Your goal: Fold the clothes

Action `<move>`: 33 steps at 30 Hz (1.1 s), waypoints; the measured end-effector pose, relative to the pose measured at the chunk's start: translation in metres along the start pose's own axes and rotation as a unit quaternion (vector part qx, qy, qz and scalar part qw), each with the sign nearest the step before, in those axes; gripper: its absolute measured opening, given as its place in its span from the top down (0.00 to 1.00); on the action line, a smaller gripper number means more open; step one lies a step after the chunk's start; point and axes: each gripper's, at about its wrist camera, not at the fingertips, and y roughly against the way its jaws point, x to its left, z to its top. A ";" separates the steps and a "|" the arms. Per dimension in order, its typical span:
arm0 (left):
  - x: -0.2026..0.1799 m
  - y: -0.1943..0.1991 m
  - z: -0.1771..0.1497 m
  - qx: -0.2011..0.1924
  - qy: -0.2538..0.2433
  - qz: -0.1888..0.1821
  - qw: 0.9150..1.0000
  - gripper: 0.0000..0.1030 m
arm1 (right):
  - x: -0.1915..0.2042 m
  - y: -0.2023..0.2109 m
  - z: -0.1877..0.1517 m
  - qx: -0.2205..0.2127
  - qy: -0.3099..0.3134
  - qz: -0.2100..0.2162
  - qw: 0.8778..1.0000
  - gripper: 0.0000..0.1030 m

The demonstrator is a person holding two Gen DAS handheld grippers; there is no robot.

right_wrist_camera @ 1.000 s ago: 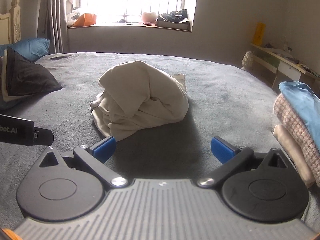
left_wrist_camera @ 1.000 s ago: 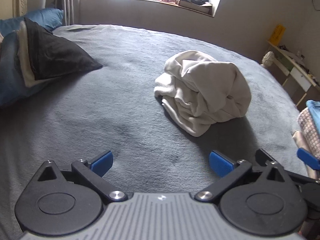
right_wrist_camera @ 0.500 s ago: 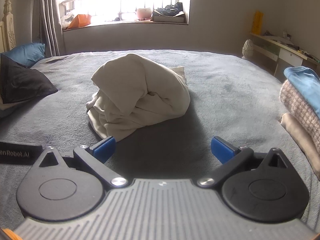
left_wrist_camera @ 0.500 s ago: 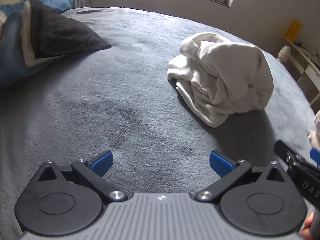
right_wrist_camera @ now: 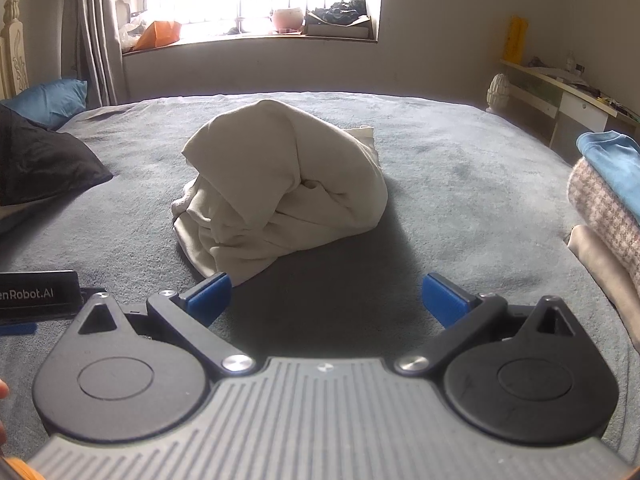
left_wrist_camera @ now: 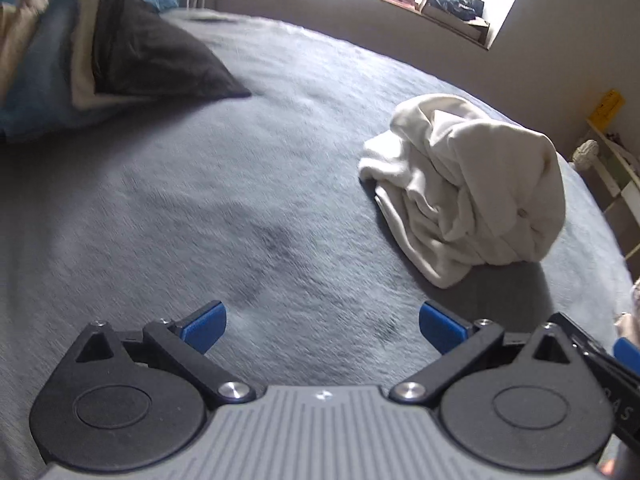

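The cream garment [right_wrist_camera: 280, 184] lies bunched in a heap mid-bed [right_wrist_camera: 460, 200], its shape lost in folds. The left gripper [left_wrist_camera: 322, 326] and right gripper [right_wrist_camera: 326, 294] both gape empty, short of it. At the right view's left edge a cut-off black bar reads "enRobot.AI". The stacked clothes [right_wrist_camera: 608, 200] are cropped.

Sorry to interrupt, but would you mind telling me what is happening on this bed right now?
A person holds two grippers over a grey bedspread. A crumpled cream garment lies bunched and unfolded in the middle. The left gripper and right gripper are both open, holding nothing. A stack of folded clothes sits to the right.
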 end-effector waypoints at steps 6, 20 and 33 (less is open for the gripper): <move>-0.006 0.005 0.003 -0.029 -0.029 0.036 0.999 0.00 | 0.002 -0.001 0.000 0.008 -0.001 0.005 1.000 0.01; -0.020 0.015 -0.002 -0.051 -0.088 0.052 0.993 0.00 | 0.000 0.002 -0.001 0.010 -0.008 0.011 1.000 0.01; -0.018 0.012 -0.005 -0.043 -0.097 0.057 0.993 0.00 | 0.000 0.001 -0.002 0.012 -0.009 0.010 1.000 0.01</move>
